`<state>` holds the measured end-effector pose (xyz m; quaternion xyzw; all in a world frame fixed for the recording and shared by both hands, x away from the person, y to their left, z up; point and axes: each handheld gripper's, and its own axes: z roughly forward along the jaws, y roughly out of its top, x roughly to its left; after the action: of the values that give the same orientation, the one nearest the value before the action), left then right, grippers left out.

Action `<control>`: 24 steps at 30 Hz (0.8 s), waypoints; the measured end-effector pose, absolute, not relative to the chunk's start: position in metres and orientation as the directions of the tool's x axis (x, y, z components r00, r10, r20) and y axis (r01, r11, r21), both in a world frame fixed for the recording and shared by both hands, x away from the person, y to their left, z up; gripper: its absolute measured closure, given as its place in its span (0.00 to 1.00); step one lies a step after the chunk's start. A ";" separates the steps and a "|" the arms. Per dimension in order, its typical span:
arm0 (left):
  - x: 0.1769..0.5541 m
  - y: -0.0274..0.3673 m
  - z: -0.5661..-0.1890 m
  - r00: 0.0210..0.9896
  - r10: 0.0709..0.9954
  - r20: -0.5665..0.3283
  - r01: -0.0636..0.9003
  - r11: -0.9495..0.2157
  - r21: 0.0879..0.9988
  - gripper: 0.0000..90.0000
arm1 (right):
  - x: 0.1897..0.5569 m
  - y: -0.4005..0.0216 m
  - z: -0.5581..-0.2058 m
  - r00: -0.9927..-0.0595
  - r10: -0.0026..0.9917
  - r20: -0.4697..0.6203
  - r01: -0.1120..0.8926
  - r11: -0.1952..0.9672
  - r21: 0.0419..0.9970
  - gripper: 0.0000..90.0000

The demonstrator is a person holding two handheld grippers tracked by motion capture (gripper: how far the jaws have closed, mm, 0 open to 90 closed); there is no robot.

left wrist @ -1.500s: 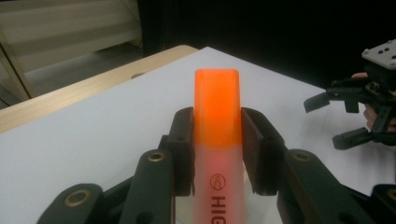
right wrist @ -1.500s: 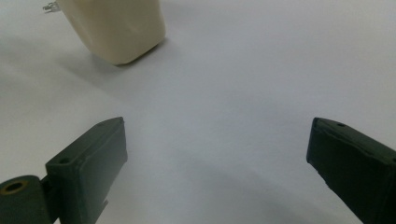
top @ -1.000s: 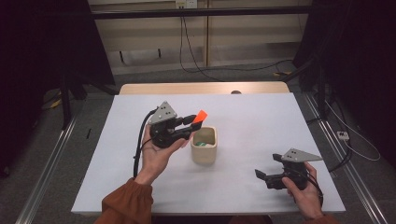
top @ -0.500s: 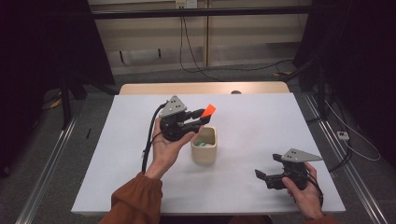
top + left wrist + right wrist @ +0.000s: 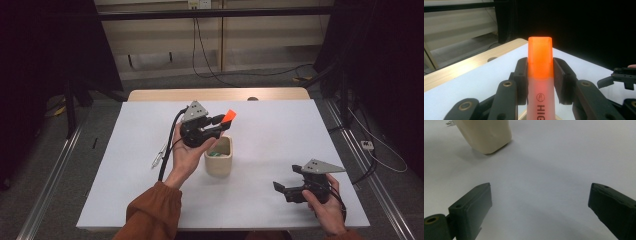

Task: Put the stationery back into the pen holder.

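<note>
My left gripper (image 5: 220, 121) is held up over the middle of the table, shut on an orange highlighter (image 5: 228, 116). In the left gripper view both pads press the sides of the highlighter (image 5: 540, 72) just below its orange cap, which points away from me. A cream cup (image 5: 219, 165) stands right beneath this gripper, with something green inside. My right gripper (image 5: 283, 190) rests low near the table's front right, jaws wide open over bare white tabletop (image 5: 540, 202). The cup (image 5: 486, 135) stands ahead of it to the left.
A small silvery object (image 5: 159, 157) lies on the white table (image 5: 280, 130) left of the cup, by the left gripper's cable. A wooden strip (image 5: 215, 94) runs along the table's far edge. The right gripper (image 5: 621, 77) appears at the right edge of the left gripper view.
My left gripper has carried the highlighter to the right and slightly farther away, so it now hangs above the cup's far rim. The right gripper has stayed put.
</note>
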<state>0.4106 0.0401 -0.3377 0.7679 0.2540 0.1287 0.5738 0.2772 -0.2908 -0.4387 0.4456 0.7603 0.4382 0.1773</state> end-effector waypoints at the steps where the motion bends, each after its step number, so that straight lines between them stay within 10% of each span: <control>1: 0.411 0.039 -0.338 0.838 0.538 -0.097 0.246 -0.212 0.946 0.75 | 0.277 -0.291 -0.439 -0.540 0.833 0.121 0.523 0.219 0.824 0.06; 24: 0.417 0.036 -0.364 0.842 0.533 -0.079 0.254 -0.264 0.931 0.74 | 0.277 -0.290 -0.439 -0.545 0.830 0.118 0.523 0.227 0.822 0.06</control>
<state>0.4169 0.0364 -0.3635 0.7848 0.2508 0.1263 0.5525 0.2773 -0.2902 -0.4392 0.4434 0.7631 0.4360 0.1761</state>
